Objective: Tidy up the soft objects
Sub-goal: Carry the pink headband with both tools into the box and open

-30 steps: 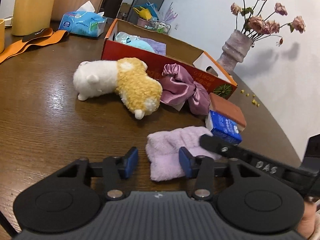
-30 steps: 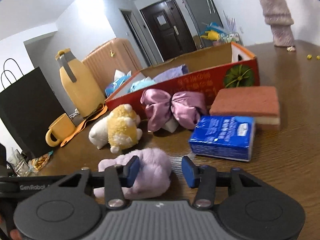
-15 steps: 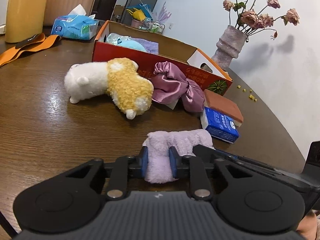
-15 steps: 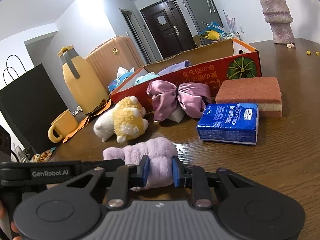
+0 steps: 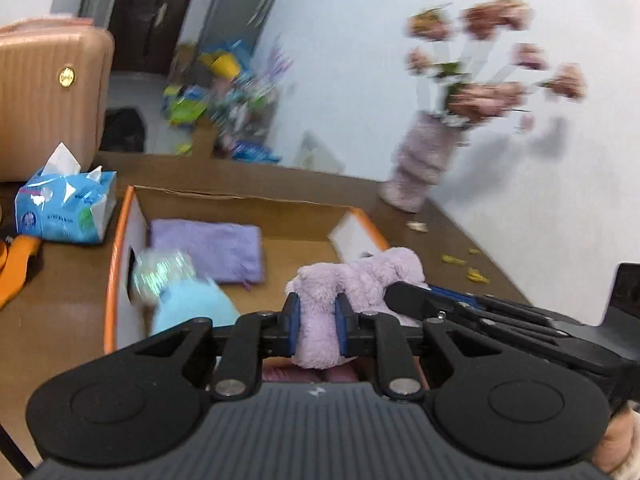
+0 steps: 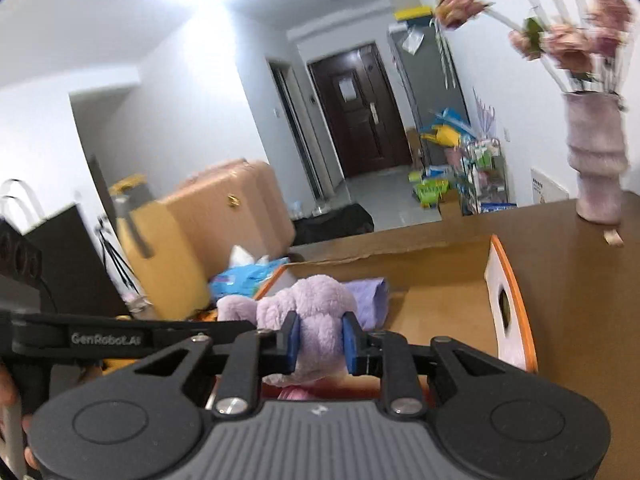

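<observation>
**Two claws, one fluffy cloth**

The lilac fluffy cloth (image 5: 352, 280) is clenched at each end by the left claw (image 5: 317, 327) and right claw (image 6: 320, 342), so it is kept spread and raised above the open cardboard box (image 5: 248, 200), probably for lowering beside the folded purple towel (image 5: 208, 248).

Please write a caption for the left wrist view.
Both grippers hold a lilac plush cloth above the cardboard box.

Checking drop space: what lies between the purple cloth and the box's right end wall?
Bare cardboard floor, seen in the left wrist view, between purple cloth and end wall.
</observation>
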`<act>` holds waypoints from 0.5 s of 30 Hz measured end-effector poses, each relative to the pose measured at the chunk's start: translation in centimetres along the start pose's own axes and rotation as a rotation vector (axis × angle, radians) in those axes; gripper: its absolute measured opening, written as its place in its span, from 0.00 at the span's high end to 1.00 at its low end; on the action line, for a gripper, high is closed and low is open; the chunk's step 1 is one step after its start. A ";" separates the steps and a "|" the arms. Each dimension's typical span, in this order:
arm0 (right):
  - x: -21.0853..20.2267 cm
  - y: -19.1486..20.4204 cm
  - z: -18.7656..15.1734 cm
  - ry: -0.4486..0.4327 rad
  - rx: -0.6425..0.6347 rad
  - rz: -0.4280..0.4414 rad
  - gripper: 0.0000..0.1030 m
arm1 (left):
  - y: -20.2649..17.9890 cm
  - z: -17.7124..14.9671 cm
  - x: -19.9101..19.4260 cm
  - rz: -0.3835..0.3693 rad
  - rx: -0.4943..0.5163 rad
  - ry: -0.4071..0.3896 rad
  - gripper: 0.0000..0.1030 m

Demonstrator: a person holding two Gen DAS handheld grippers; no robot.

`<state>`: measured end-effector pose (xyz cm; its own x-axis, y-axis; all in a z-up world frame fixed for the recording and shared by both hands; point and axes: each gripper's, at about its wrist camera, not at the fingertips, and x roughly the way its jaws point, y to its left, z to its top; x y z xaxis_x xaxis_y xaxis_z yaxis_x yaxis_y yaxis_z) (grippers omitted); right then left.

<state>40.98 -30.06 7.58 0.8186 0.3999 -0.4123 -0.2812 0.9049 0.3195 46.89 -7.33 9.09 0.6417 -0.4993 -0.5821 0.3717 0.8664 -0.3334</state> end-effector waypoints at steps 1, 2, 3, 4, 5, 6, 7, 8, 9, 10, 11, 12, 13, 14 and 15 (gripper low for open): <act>2.2 -0.5 1.5 0.033 0.012 -0.008 0.79 | 0.7 1.4 1.6 0.022 0.011 0.021 0.82; 4.2 -0.9 2.6 0.070 0.014 -0.021 0.79 | 1.5 2.5 3.2 0.047 0.006 0.042 0.82; 6.3 -1.3 3.5 0.106 0.023 -0.030 0.79 | 2.3 3.5 5.1 0.063 0.004 0.075 0.82; 8.7 -1.7 4.2 0.151 0.031 -0.049 0.79 | 3.2 4.2 7.0 0.081 -0.008 0.116 0.82; 10.7 -2.0 4.6 0.193 0.027 -0.064 0.79 | 4.1 4.7 8.8 0.113 -0.027 0.160 0.81; 12.6 -2.5 4.7 0.230 0.040 -0.072 0.79 | 4.8 4.9 10.5 0.153 -0.033 0.194 0.80; 14.6 -2.9 4.7 0.275 0.050 -0.082 0.79 | 5.2 4.9 11.5 0.179 -0.028 0.211 0.80; 16.6 -3.4 4.5 0.327 0.064 -0.087 0.79 | 5.4 4.8 12.5 0.197 -0.006 0.226 0.79; 18.0 -3.6 4.2 0.361 0.073 -0.095 0.79 | 5.5 4.6 13.2 0.216 0.020 0.237 0.78; 19.2 -3.7 3.9 0.394 0.068 -0.103 0.79 | 5.7 4.4 13.7 0.239 0.027 0.245 0.78; 20.2 -3.8 3.6 0.424 0.067 -0.110 0.78 | 6.0 4.3 14.1 0.247 0.023 0.257 0.78; 21.0 -3.9 3.3 0.451 0.077 -0.115 0.77 | 6.4 4.2 14.4 0.242 0.012 0.267 0.78; 21.4 -4.1 3.0 0.467 0.084 -0.115 0.76 | 6.7 4.0 14.5 0.233 0.004 0.271 0.75; 21.5 -4.1 2.7 0.466 0.082 -0.116 0.75 | 6.9 3.8 14.2 0.226 0.000 0.270 0.74; 21.5 -4.1 2.8 0.456 0.080 -0.122 0.74 | 7.2 3.7 14.2 0.213 -0.016 0.271 0.71</act>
<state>61.13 -25.62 -0.25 0.5349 0.3310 -0.7774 -0.1429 0.9422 0.3029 61.16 -8.18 1.13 0.5014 -0.2906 -0.8149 0.2365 0.9521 -0.1940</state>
